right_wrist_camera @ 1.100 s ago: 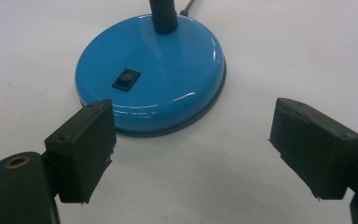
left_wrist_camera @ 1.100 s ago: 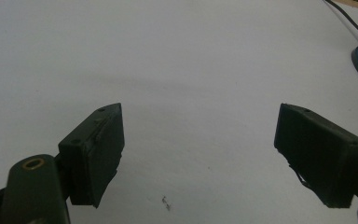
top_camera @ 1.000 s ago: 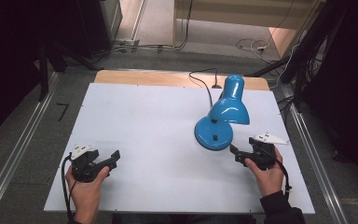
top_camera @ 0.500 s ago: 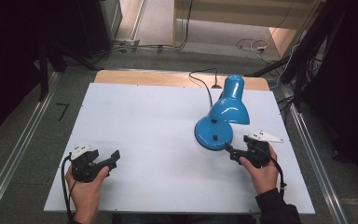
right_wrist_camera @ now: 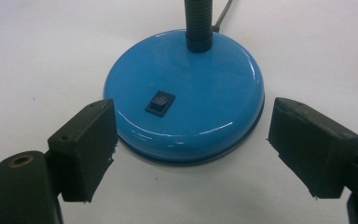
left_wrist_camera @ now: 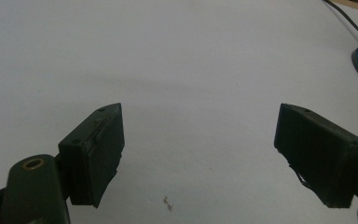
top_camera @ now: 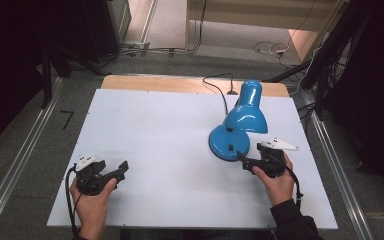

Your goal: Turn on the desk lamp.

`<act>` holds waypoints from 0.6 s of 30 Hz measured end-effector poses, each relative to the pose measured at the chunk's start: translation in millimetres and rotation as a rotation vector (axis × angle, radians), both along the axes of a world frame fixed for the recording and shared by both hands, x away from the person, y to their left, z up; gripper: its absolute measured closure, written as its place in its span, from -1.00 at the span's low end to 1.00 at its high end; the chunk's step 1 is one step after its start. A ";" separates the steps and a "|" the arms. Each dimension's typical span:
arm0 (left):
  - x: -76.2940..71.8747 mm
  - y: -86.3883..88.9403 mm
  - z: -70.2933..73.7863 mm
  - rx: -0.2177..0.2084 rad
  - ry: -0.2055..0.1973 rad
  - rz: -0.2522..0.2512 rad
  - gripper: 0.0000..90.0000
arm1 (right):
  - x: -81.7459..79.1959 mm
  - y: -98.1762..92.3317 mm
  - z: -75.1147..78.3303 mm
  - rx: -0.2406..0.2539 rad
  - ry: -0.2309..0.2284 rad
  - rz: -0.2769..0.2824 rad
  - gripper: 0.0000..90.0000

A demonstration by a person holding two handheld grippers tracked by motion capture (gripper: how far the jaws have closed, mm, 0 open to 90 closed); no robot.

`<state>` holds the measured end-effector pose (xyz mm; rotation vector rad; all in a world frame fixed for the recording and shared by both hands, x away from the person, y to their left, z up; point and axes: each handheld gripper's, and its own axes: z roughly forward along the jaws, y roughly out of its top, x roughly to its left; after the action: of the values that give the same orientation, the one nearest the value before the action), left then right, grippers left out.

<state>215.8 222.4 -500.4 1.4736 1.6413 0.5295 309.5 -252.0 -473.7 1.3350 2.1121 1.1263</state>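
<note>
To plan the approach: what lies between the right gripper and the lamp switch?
Nothing: in the right gripper view only bare blue base separates the open right gripper from the switch.

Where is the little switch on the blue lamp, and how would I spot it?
Find the white table, then the blue lamp on its right side. Look at the lamp's round base, just ahead of the right hand-held gripper. The switch is the small black rectangle on top of that shiny blue base, in front of the black neck.
</note>
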 end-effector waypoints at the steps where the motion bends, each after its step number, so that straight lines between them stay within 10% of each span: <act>1: 0.1 -0.1 0.0 -0.001 0.001 0.000 -0.63 | 0.5 0.6 -0.2 -0.002 0.000 -0.002 -0.67; 18: 0.1 0.0 -0.2 -0.002 0.001 0.000 -0.63 | 4.6 9.2 -5.1 0.002 0.005 0.020 -0.58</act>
<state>215.9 222.4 -500.6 1.4729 1.6427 0.5272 314.0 -242.8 -478.8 1.3216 2.1327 1.1344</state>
